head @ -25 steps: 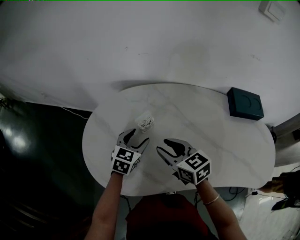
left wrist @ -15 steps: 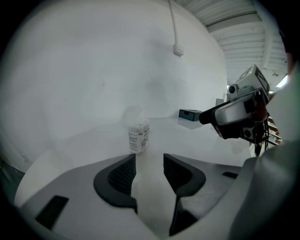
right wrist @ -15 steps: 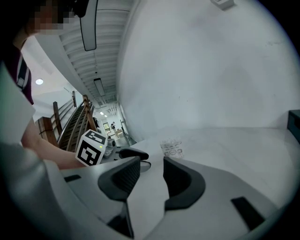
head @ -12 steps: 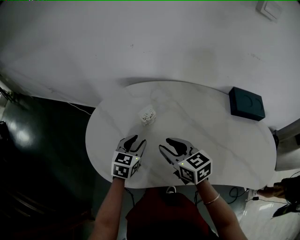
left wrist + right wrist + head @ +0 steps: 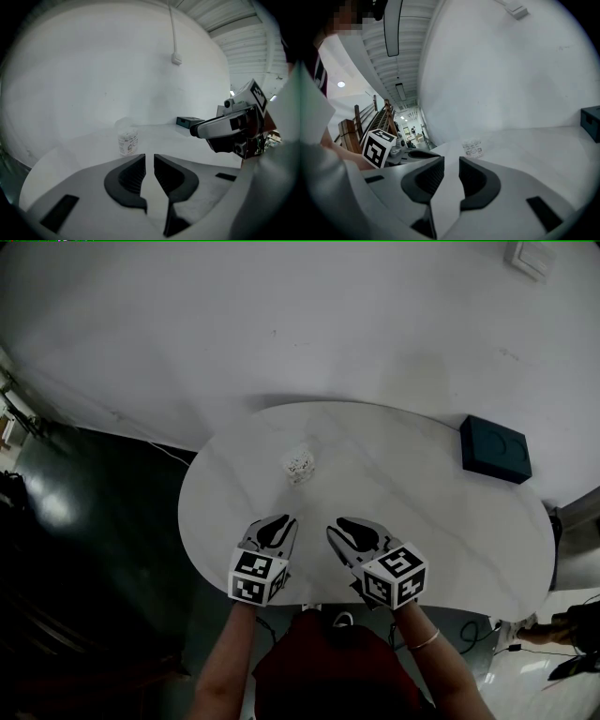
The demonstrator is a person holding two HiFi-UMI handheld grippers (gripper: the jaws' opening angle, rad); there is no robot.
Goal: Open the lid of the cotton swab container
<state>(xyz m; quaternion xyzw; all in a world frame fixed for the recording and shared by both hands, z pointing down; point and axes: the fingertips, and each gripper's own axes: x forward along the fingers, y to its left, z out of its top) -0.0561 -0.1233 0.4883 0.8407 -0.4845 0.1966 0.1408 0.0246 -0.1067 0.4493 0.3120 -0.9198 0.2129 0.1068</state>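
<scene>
Progress: cotton swab container (image 5: 298,465) looks unopened, far-left part of surface (image 5: 441,512).
Left claw (image 5: 281,521): empty, just closing, slit remains.
Right claw (image 5: 336,529): empty, just closing, part-open.
Remaining: everything.

Holds the left gripper (image 5: 273,529) and the right gripper (image 5: 349,531) side by side ahead of the body, not touching, both aimed forward and tipped a little downward, marker cubes facing up. Reaches in from below with a bare left forearm (image 5: 228,657) and right forearm (image 5: 439,673), a thin bracelet (image 5: 424,640) at the right wrist. Has just been closing both pairs of jaws, the left to a narrow slit, the right to a wider gap, nothing between either pair
</scene>
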